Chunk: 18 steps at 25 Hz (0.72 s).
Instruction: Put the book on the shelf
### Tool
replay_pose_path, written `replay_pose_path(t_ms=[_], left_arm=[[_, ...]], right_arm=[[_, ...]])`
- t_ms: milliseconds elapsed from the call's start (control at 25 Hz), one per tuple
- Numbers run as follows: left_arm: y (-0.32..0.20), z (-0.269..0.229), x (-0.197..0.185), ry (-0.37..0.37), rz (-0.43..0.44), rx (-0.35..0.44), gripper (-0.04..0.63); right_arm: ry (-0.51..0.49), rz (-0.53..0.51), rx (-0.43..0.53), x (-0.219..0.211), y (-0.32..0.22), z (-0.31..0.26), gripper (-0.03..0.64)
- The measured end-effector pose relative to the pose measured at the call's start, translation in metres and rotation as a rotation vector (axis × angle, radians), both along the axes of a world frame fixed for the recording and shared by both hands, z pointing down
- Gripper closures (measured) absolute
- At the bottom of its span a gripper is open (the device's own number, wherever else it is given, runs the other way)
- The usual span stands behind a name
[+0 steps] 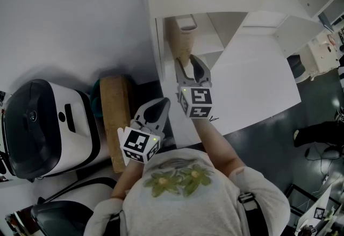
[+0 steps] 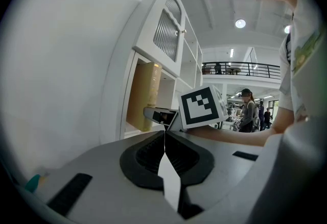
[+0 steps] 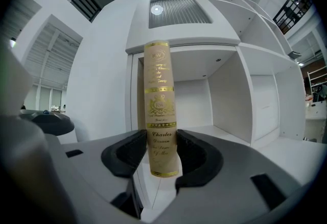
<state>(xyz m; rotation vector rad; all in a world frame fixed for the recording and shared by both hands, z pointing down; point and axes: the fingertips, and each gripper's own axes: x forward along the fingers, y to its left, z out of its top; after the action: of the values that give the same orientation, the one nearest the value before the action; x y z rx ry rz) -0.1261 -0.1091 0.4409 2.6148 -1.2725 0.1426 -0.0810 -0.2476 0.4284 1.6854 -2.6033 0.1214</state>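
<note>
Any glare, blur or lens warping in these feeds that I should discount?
Right gripper view: book spine sharp, gold print glinting, white shelf unit bowed by the wide lens. Left gripper view: dark corners, ceiling lamp blown out. Head view: even light, no blur.

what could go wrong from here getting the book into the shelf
The right gripper pinches the book only near its lower end, so the tall upright book may tilt or slip. The book also sits close to the left wall of the shelf and could catch on that edge going in.
</note>
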Motion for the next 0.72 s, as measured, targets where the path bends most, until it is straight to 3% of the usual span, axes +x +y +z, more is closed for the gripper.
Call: replay_pose_path(t_ms=[720], left_arm=[[-0.013, 0.001, -0.002, 0.011, 0.000, -0.002, 0.566]], right_arm=[[0.004, 0.003, -0.007, -0.005, -0.021, 0.003, 0.411]])
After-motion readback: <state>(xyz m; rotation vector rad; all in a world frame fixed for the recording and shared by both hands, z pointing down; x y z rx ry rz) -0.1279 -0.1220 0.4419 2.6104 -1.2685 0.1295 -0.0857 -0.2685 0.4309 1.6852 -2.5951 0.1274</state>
